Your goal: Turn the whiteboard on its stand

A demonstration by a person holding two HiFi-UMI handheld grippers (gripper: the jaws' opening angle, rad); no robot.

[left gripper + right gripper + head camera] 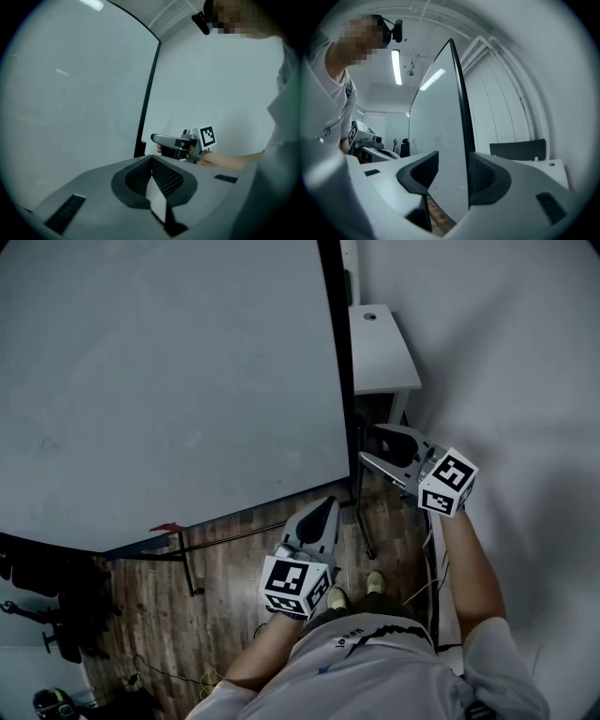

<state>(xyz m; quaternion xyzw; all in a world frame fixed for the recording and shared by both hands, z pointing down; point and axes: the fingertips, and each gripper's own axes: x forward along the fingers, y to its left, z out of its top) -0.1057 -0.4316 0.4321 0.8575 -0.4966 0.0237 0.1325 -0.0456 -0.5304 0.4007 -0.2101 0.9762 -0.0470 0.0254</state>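
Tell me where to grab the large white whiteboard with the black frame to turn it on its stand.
Take the black side frame of the large white whiteboard, coming edge-on from the right so one pad meets each face. That upright edge is thin enough for the jaws. The right gripper straddles it, jaws open.

The head view looks steeply down onto the whiteboard (169,381). Both gripper views sit close to it, facing along its framed side edge, which all three share.
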